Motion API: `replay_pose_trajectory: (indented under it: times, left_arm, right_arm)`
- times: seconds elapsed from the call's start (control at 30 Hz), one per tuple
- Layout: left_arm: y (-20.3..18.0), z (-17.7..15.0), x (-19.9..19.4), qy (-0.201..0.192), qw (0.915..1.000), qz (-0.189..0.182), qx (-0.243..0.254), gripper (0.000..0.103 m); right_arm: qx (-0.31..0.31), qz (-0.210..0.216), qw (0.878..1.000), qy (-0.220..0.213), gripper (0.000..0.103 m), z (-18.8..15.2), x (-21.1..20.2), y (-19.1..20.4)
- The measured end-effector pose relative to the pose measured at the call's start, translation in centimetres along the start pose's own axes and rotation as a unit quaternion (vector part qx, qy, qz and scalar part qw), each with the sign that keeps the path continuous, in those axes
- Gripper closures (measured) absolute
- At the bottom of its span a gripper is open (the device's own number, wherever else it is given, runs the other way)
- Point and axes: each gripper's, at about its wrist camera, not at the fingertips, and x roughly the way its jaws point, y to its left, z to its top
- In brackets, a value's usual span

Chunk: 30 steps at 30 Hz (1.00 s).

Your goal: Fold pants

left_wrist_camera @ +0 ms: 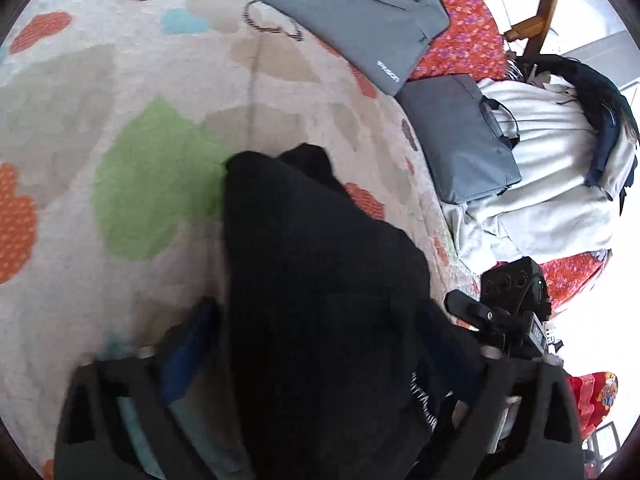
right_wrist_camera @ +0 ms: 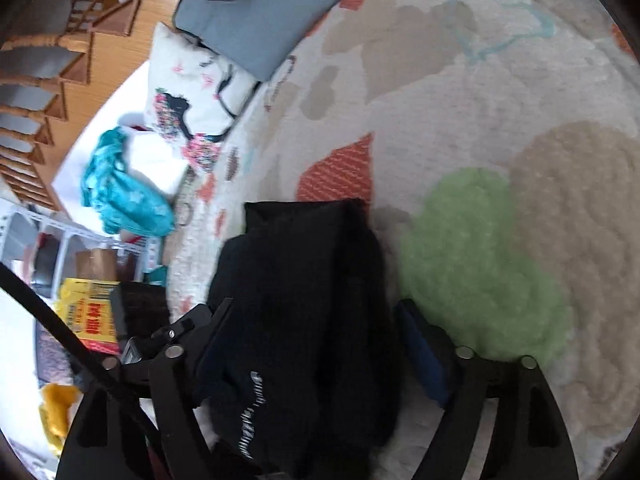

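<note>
The black pants [left_wrist_camera: 320, 280] lie in a folded bundle on a bed with a heart-patterned blanket [left_wrist_camera: 120, 120]. My left gripper [left_wrist_camera: 316, 344] stands open around the bundle, its blue-padded fingers [left_wrist_camera: 188, 356] wide apart on either side. In the right wrist view the pants [right_wrist_camera: 304, 300] also lie between the spread fingers of my right gripper [right_wrist_camera: 316, 344], which is open; its right blue pad [right_wrist_camera: 424, 356] is beside the cloth. The other gripper [left_wrist_camera: 516, 312] shows at the pants' right edge.
Two grey laptop bags [left_wrist_camera: 360, 12] [left_wrist_camera: 460, 136] lie at the far side of the bed. A white garment pile [left_wrist_camera: 552, 160], a white printed pillow [right_wrist_camera: 192, 100] and a teal cloth [right_wrist_camera: 120, 188] sit at the bed's edges. Wooden chairs [right_wrist_camera: 48, 60] stand beyond.
</note>
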Motion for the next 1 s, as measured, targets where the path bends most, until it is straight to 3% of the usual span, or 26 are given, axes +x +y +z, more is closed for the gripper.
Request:
replay_pose_trajectory:
  times: [0.1, 0.13, 0.17, 0.23, 0.27, 0.33, 0.5, 0.77, 1.0]
  left_arm:
    - [-1.1, -0.5, 0.4, -0.003, 0.9993, 0.028, 0.022, 0.001]
    - [-1.4, -0.7, 0.4, 0.000, 0.9991, 0.034, 0.025, 0.007]
    - [-1.5, -0.7, 0.3, 0.000, 0.9988, 0.041, 0.025, 0.026]
    - [-1.3, -0.7, 0.0, 0.005, 0.9989, 0.044, 0.019, 0.045]
    - [-1.0, -0.6, -0.3, 0.006, 0.9993, 0.034, 0.011, 0.053]
    - [-0.7, -0.3, -0.8, 0.007, 0.9997, 0.022, -0.002, 0.058]
    - [-2.0, 1.1, -2.2, -0.017, 0.9991, 0.038, 0.008, 0.059]
    - [-4.5, 6.8, -4.2, -0.083, 0.9948, 0.056, 0.018, 0.059]
    - [-3.9, 12.2, -2.4, -0.092, 0.9915, 0.085, 0.037, 0.059]
  right_arm:
    - [-0.029, 0.005, 0.999, 0.014, 0.019, -0.7, 1.4, 1.4]
    - [-0.034, 0.003, 0.999, 0.013, 0.023, -0.9, 1.6, 1.7]
    - [-0.027, 0.010, 0.999, 0.017, 0.028, -0.9, 1.7, 1.7]
    - [-0.002, 0.025, 0.999, 0.026, 0.060, -1.0, 2.2, 1.3]
    - [-0.002, 0.021, 0.999, 0.024, 0.060, -1.0, 2.3, 1.4]
    - [-0.025, 0.005, 0.999, 0.019, 0.062, -1.0, 2.4, 2.8]
    - [-0.068, -0.010, 0.998, 0.011, 0.062, 0.5, 2.4, 6.5]
    - [-0.115, -0.036, 0.993, -0.017, 0.063, 6.2, 2.3, 11.9]
    - [-0.118, -0.048, 0.991, -0.042, 0.063, 10.3, 4.4, 12.0]
